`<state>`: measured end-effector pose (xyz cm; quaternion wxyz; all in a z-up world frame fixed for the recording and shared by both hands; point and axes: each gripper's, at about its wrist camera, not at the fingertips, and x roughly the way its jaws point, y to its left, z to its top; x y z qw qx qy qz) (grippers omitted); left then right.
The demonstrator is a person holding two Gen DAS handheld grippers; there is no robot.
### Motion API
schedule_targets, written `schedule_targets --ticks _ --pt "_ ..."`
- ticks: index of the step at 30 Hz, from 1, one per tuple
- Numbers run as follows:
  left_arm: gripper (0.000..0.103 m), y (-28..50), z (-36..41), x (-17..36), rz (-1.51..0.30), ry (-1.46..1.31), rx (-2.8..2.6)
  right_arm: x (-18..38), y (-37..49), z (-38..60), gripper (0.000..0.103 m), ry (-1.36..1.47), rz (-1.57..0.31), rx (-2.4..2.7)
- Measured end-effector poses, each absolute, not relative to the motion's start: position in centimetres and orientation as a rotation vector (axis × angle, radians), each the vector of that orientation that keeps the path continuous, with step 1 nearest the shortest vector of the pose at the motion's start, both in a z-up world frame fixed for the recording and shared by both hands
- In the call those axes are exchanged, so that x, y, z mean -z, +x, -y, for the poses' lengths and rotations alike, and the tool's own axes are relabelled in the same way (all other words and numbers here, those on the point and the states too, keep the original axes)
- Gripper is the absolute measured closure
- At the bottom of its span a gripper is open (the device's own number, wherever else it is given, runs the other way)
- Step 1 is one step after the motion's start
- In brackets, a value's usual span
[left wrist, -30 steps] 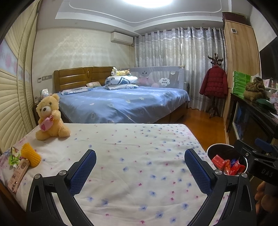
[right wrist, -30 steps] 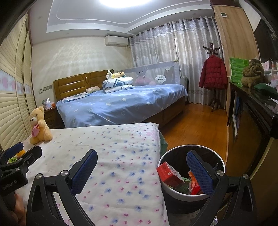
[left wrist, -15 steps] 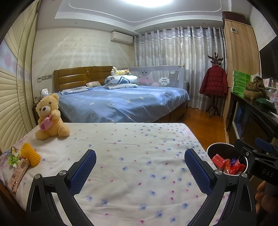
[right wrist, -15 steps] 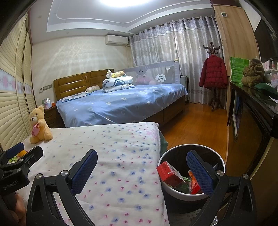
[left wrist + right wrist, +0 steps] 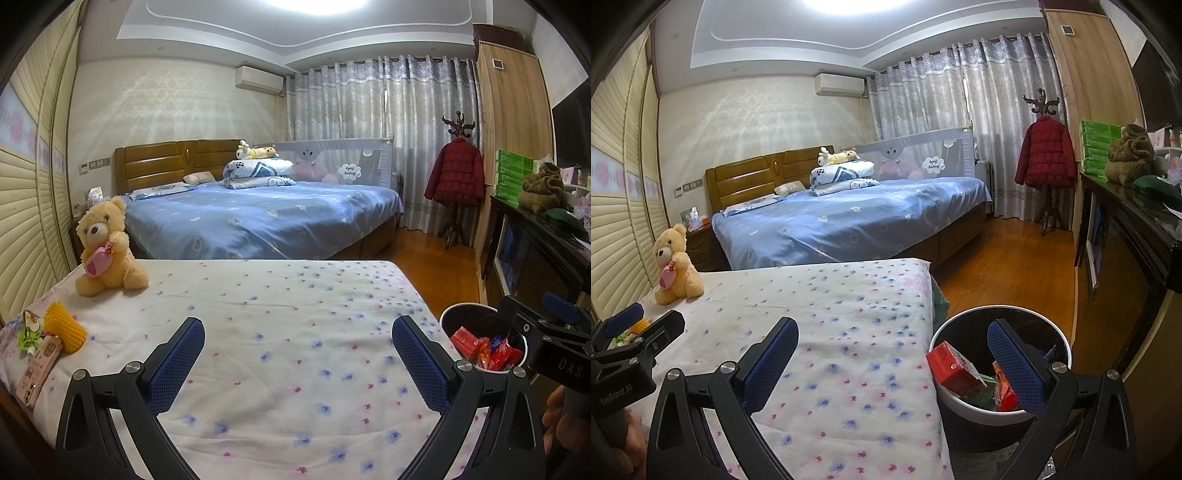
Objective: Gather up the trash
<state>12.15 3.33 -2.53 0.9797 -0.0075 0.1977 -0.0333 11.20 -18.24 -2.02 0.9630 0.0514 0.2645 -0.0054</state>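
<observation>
Nearest the cameras, both grippers hang above the flowered sheet (image 5: 295, 332) of the near bed, each with its blue-padded fingers spread wide and nothing between them. From its own camera the left gripper (image 5: 297, 365) hovers over the middle of the sheet, while the right gripper (image 5: 892, 365) straddles the bed's right edge, one finger over the sheet and the other over the bin (image 5: 1060, 332). That bin stands on the floor just beside the bed's right side and holds red packets (image 5: 955, 367) and other wrappers. At the sheet's left edge lie a small heap of trash: a green wrapper (image 5: 27, 334), a yellow foam sleeve (image 5: 64, 326) and a flat pink card (image 5: 37, 373), close together. Farther back on the left sits a teddy bear (image 5: 105, 251) with a pink heart. Beyond, a blue bed (image 5: 266, 218) carries folded bedding, and a red coat (image 5: 456, 177) hangs on a stand at the far right before the curtains (image 5: 369, 110).
</observation>
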Motion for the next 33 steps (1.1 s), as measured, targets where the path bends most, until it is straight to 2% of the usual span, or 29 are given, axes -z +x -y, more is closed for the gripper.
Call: schedule_targets --ticks 33 --pt "0.001 12.74 -3.64 2.95 -0.418 -0.020 0.064 2.24 11.66 17.64 0.000 0.109 -0.552 -0.002"
